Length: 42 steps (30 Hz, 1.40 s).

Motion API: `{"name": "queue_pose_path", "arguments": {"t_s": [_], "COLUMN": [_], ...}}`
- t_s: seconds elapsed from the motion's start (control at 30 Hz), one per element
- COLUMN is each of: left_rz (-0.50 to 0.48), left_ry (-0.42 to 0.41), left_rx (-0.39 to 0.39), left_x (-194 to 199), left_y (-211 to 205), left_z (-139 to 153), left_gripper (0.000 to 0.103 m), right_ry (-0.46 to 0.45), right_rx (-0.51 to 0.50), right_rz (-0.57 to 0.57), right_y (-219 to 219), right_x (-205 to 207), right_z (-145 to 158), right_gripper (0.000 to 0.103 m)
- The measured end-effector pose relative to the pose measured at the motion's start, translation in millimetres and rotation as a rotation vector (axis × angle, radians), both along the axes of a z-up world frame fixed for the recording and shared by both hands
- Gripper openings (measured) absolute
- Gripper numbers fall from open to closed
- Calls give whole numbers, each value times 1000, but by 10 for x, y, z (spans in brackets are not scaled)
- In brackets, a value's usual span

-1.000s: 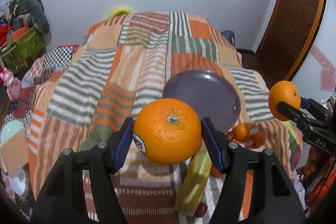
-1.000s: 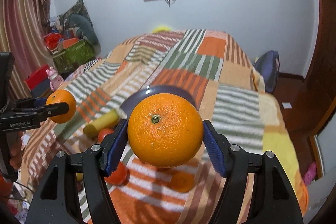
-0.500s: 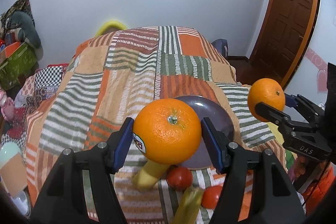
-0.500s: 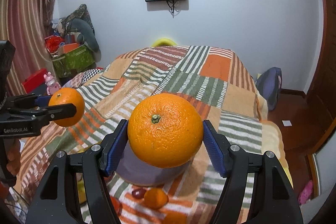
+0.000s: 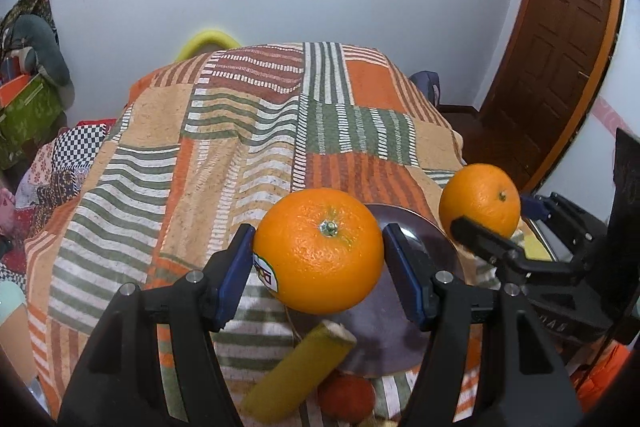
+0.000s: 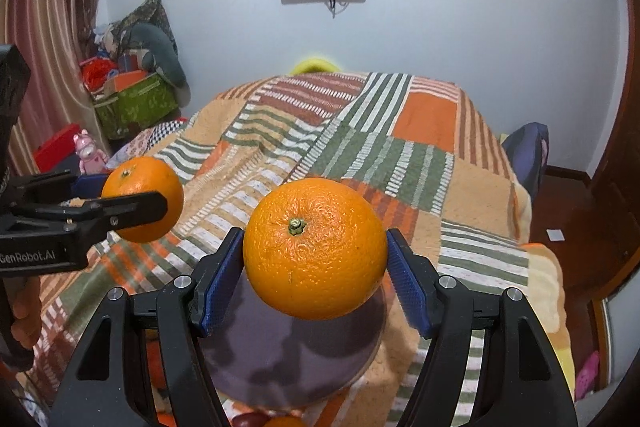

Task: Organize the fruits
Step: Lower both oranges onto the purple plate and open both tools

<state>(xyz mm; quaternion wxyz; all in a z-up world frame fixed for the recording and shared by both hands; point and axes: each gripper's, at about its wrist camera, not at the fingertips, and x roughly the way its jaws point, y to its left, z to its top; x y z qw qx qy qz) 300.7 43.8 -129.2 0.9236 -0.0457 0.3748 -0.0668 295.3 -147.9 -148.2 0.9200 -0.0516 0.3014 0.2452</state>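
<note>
My left gripper (image 5: 318, 259) is shut on a large orange with a sticker (image 5: 318, 251), held above the near left rim of a purple plate (image 5: 416, 251). My right gripper (image 6: 315, 259) is shut on a second orange (image 6: 315, 249), held over the same plate (image 6: 280, 355). Each gripper with its orange also shows in the other view: the right one (image 5: 480, 201) and the left one (image 6: 142, 199). A yellow-green banana piece (image 5: 298, 367) and a red-orange fruit (image 5: 346, 395) lie on the bed in front of the plate.
The plate and fruits rest on a striped patchwork bedspread (image 5: 224, 155). Small fruits (image 6: 280, 421) lie at the near edge. A green box (image 6: 136, 103) and clutter stand left of the bed. A wooden door (image 5: 560, 67) is at the right.
Both grippers have moved forward and tilted up with their oranges. The plate has slid down to sit just under them, and the two oranges have come closer together.
</note>
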Motion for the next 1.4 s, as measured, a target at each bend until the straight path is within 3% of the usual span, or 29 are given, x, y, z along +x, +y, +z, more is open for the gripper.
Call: {"name": "queue_pose_path", "arguments": {"t_s": [0.4, 0.87, 1.0, 1.4], "left_rz": [12, -64, -74, -81], "left_ry": [110, 268, 305, 258], "left_rx": [4, 4, -39, 14], "left_x": [448, 723, 758, 624], "left_y": [52, -96, -69, -94], "left_z": [-402, -842, -912, -718], "left_gripper": [64, 64, 65, 69], "right_ry": [142, 219, 212, 193], "right_rx": [-59, -176, -203, -239], "right_rz": [45, 119, 134, 139], "right_y": [168, 321, 344, 372], "right_x": [420, 611, 611, 571], "right_z": [-370, -629, -638, -553], "right_gripper": [67, 67, 67, 72]}}
